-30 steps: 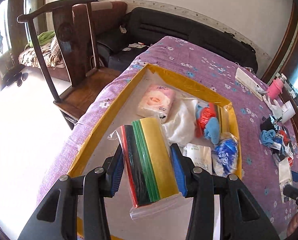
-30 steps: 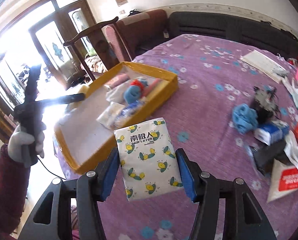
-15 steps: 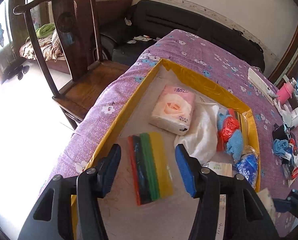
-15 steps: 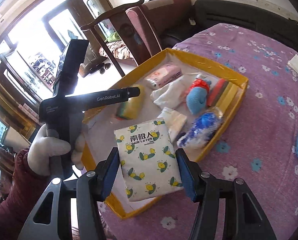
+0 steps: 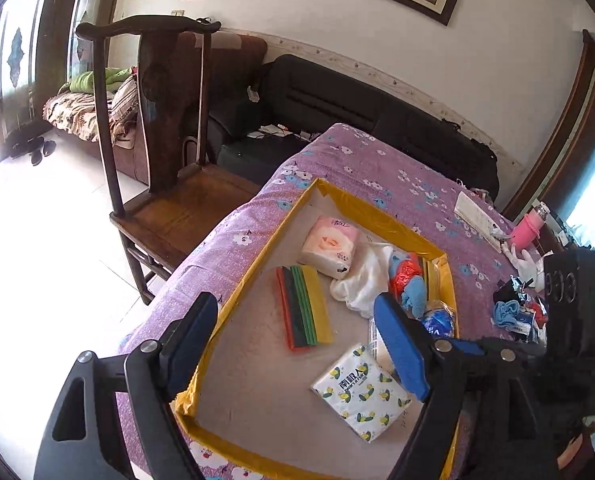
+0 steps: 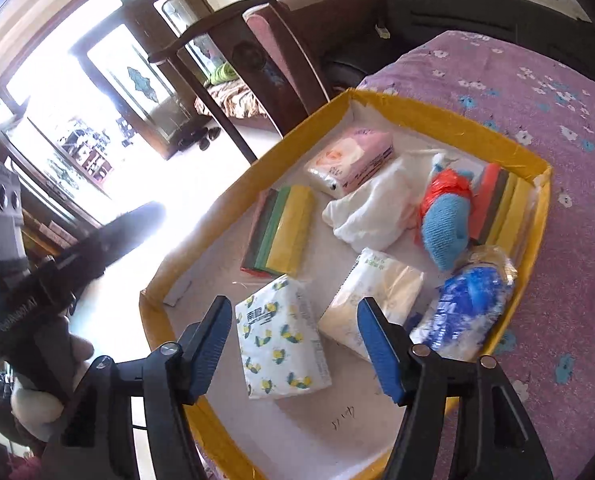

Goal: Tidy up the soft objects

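Since the lemon-print tissue pack [image 6: 283, 340] lies flat in the yellow tray [image 6: 449, 124], free between the just-opening pads of the right gripper [image 6: 295, 346], it looks light and squashy, best pinched across its short sides, while the left gripper [image 5: 297, 344], also just opening, stands wide and empty.

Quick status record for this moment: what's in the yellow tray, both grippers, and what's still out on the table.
tray: yellow tray on the purple flowered tablecloth
in tray: pink tissue pack; striped sponge pack; white cloth; blue knit item; lemon-print tissue pack; cream packet; blue-and-white bag
left gripper: jaws just opened, nothing between the fingers
right gripper: jaws just opened, lemon-print tissue pack lying released below
still outside tray: a small pile of items further along the table
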`<state>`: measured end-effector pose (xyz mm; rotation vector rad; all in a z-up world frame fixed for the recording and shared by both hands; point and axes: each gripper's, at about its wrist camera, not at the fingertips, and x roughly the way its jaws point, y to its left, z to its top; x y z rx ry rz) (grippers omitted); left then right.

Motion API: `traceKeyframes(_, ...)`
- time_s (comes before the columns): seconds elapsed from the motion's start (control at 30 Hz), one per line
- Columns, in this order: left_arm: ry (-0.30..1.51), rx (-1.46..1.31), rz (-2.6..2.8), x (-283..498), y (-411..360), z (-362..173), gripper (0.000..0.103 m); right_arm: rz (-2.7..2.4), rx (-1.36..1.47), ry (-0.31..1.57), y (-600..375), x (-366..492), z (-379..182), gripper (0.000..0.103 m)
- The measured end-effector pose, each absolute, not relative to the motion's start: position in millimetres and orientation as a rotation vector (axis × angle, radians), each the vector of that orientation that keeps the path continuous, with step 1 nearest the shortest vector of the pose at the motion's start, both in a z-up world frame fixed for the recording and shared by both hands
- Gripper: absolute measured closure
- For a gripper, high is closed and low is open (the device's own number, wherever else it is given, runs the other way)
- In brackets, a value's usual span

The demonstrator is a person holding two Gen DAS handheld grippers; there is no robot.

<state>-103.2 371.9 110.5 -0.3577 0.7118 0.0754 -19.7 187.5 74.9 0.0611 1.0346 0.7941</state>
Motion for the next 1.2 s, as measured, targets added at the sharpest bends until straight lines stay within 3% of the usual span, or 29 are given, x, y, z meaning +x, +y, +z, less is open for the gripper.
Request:
traceKeyframes(0.17,0.68,-0.45,0.079,-136.0,375.3,104.4,0.022,0.632,0.098,0.909,111.1,-28.2,100.9,0.024)
traceKeyframes(0.43,0.655,-0.53,0.071,-169.4,349.9,92.5,0.02,0.393,0.314,0.835,10.4,-56.5,88.3,0.023)
traceKeyframes(1.2,0.669,-0.475,0.074,-190.2,311.0,106.5,0.019,0.381,0.252,0.726,-20.3,-126.1,100.7,0.021)
